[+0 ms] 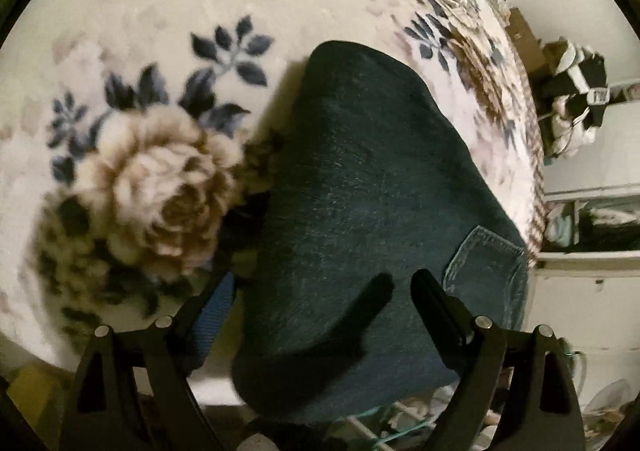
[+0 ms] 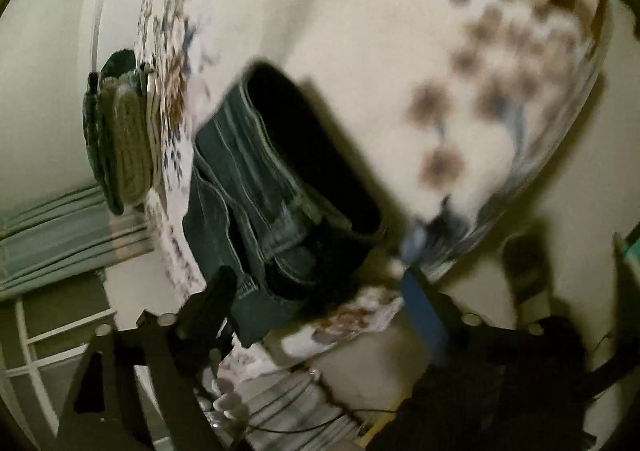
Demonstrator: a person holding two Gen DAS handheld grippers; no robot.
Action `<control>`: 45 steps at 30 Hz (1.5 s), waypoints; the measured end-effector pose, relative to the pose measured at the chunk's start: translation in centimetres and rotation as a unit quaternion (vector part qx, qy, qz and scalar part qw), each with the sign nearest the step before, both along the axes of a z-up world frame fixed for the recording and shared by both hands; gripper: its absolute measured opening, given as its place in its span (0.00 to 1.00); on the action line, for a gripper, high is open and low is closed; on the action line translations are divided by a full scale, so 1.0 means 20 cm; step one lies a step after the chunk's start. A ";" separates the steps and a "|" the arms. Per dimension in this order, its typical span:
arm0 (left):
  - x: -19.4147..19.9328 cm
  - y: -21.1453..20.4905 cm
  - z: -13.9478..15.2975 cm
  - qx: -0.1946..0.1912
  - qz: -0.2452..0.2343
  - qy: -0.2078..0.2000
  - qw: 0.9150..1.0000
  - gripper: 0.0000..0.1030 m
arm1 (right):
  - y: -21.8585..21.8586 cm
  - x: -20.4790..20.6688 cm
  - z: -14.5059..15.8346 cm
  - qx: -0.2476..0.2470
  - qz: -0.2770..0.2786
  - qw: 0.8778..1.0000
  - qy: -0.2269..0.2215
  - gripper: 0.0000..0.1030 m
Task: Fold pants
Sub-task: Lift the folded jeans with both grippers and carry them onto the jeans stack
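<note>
A: Left wrist view first. We are looking down on the pants [image 1: 360,211], dark denim, lying as a compact folded bundle on the floral blanket [image 1: 152,155] of the bed. A back pocket [image 1: 486,275] is showing near the right end. We are judging the fold as mostly done: legs appear doubled over, no loose leg trailing that we can see.

B: And the left gripper [image 1: 320,299]? We are seeing its fingers spread wide, one on each side of the near edge of the bundle. The right one is lying over the denim; the left one, with its blue pad, is sitting beside the edge, over the blanket. Nothing is pinched.

A: Right wrist view now, blurred. We are seeing the pants [image 2: 256,187] from the waistband end, stacked layers and seams showing, near the blanket's edge.

B: The right gripper [image 2: 320,291] is also spread wide. Its left finger is next to the denim's lower corner; contact we cannot tell. The right finger is standing apart, grasping nothing.

A: Left to do, we are guessing: a final smoothing or squaring up.
</note>
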State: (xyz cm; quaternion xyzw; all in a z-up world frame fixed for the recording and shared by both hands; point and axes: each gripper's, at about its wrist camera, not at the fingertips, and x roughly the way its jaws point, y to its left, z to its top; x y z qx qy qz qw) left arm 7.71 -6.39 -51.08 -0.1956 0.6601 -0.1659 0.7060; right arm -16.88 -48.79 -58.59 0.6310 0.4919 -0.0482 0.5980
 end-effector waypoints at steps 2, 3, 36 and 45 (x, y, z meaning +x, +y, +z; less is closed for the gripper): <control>0.01 -0.01 -0.05 -0.004 0.002 0.003 1.000 0.87 | 0.03 0.05 -0.06 0.005 0.007 1.000 -0.013 0.86; 0.02 -0.02 -0.07 -0.006 0.002 0.003 1.000 0.87 | 0.05 0.10 -0.09 0.004 0.010 1.000 -0.020 0.86; 0.04 -0.05 0.44 -0.010 0.006 -0.074 0.997 0.14 | 0.20 0.49 0.21 -0.076 0.026 0.995 -0.060 0.41; 0.35 0.00 1.10 -0.020 0.030 -0.134 0.990 0.14 | 0.24 0.86 0.92 -0.081 0.064 0.987 -0.119 0.41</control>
